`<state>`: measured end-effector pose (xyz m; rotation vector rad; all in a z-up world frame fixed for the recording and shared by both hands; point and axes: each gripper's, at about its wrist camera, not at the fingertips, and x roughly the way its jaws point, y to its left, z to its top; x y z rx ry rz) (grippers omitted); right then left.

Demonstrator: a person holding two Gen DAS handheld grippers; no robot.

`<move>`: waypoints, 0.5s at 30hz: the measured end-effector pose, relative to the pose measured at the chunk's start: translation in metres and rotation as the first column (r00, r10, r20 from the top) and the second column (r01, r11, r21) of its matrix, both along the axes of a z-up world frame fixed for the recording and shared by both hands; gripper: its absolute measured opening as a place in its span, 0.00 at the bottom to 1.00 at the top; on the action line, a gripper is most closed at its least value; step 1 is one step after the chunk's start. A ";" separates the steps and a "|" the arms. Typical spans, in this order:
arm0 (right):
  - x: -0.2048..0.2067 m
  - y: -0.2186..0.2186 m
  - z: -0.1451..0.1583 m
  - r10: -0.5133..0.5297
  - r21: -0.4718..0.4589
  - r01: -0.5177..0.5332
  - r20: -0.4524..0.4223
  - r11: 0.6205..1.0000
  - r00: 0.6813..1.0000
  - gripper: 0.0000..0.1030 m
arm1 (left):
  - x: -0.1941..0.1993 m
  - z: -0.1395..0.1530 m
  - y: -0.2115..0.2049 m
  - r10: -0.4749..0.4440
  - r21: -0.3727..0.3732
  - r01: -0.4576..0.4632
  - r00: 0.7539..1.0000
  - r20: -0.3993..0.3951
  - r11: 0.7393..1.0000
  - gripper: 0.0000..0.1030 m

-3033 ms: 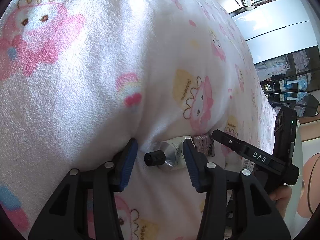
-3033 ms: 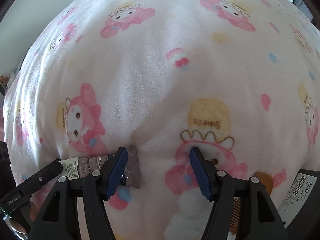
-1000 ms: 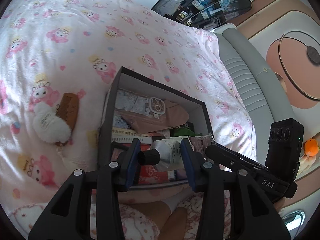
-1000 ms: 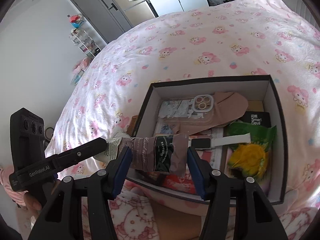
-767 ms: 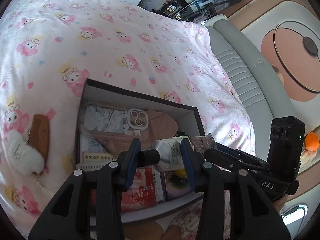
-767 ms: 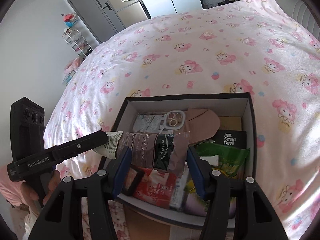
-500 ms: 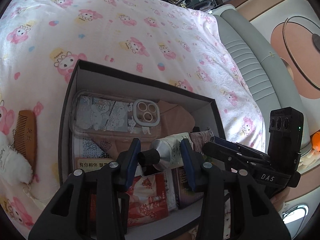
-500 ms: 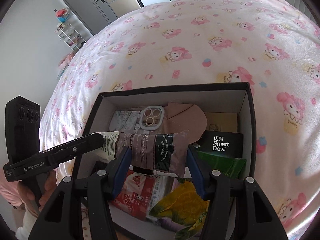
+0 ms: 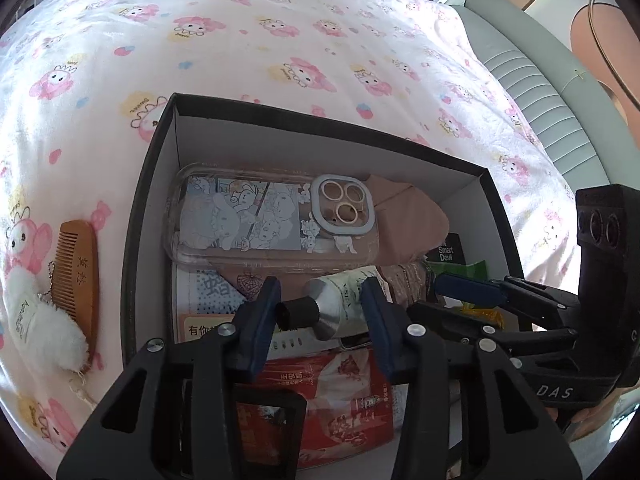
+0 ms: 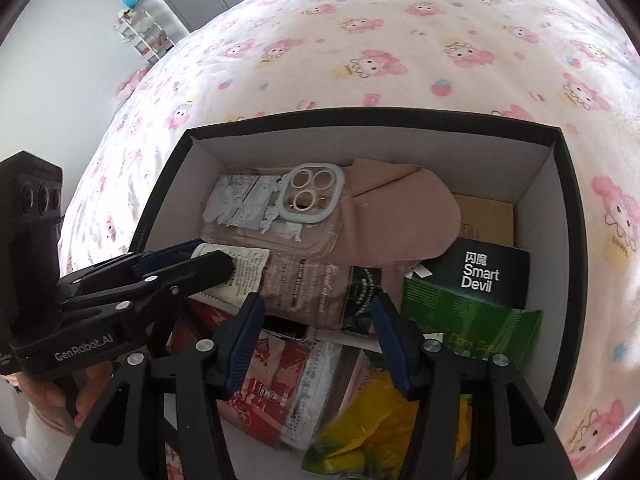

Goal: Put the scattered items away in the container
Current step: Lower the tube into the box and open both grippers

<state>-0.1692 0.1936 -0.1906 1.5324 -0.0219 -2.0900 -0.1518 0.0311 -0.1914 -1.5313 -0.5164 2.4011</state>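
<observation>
Both grippers are sharing one load over the black box (image 9: 148,184): left gripper (image 9: 320,312) is clamping the cap end of the tube (image 9: 340,304), right gripper (image 10: 318,316) is pinching its flat crimped tail. Inside the box, a phone case (image 9: 272,216) is lying toward the far wall. Crosswise between the two grippers, the tube's long axis is hanging just above the contents, so releasing looks next. Outside the box's left wall, a wooden comb (image 9: 78,280) is waiting.

Black grippers with blue-padded fingers (image 9: 260,320), silver screws, white "DAS" and "GenRobot.AI" lettering.
</observation>
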 end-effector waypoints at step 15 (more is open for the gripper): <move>-0.013 0.047 0.012 -0.188 -0.069 0.188 -0.005 0.980 0.982 0.49 | 0.009 0.012 0.000 0.020 -0.098 -0.026 0.998 -0.067 0.995 0.42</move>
